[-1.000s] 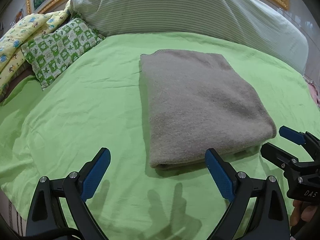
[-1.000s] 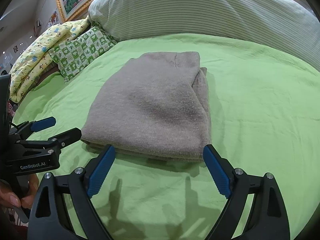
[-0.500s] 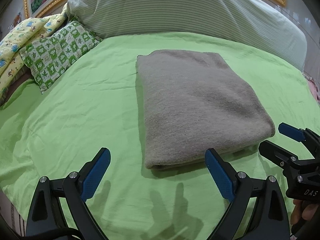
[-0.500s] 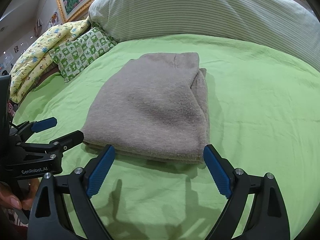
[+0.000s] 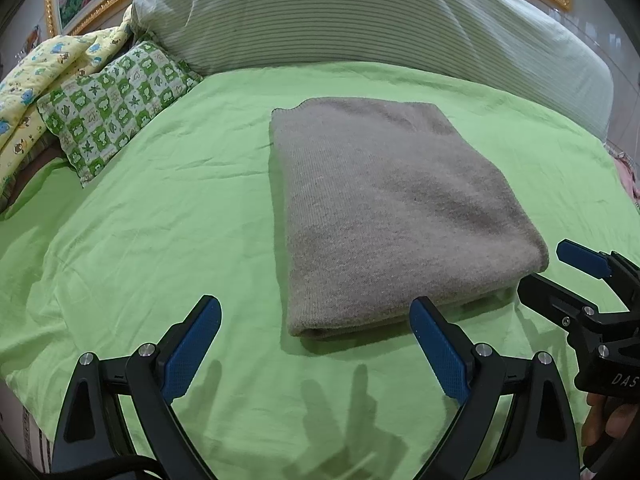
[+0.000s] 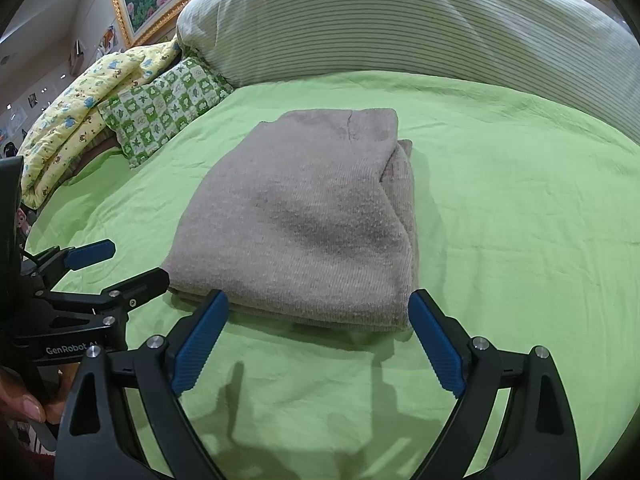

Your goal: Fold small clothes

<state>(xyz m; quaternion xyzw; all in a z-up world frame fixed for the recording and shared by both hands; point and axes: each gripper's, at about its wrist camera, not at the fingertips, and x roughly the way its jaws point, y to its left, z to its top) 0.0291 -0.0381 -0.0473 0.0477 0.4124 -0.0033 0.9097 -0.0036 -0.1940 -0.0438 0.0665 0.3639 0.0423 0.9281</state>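
A grey knit garment [image 5: 384, 208] lies folded into a thick rectangle on the green bedsheet [image 5: 168, 216]; the right wrist view shows the same garment [image 6: 304, 216] with layered edges on its right side. My left gripper [image 5: 314, 316] hovers open just short of the garment's near edge, nothing between its blue pads. My right gripper [image 6: 318, 308] is open too, its fingers straddling the near edge without touching it. Each gripper shows in the other's view: the right gripper [image 5: 560, 272] at the right, the left gripper [image 6: 124, 264] at the left.
A large striped pillow [image 5: 360, 20] runs along the head of the bed. A green checked pillow [image 5: 116, 104] and a yellow printed quilt [image 5: 36, 92] lie at the far left. A gold picture frame [image 6: 132, 12] hangs behind. A hand [image 6: 20, 404] grips the left tool.
Both grippers stay open and nearly still. The left wrist view has shifted slightly, so the garment sits a little more to the left in it.
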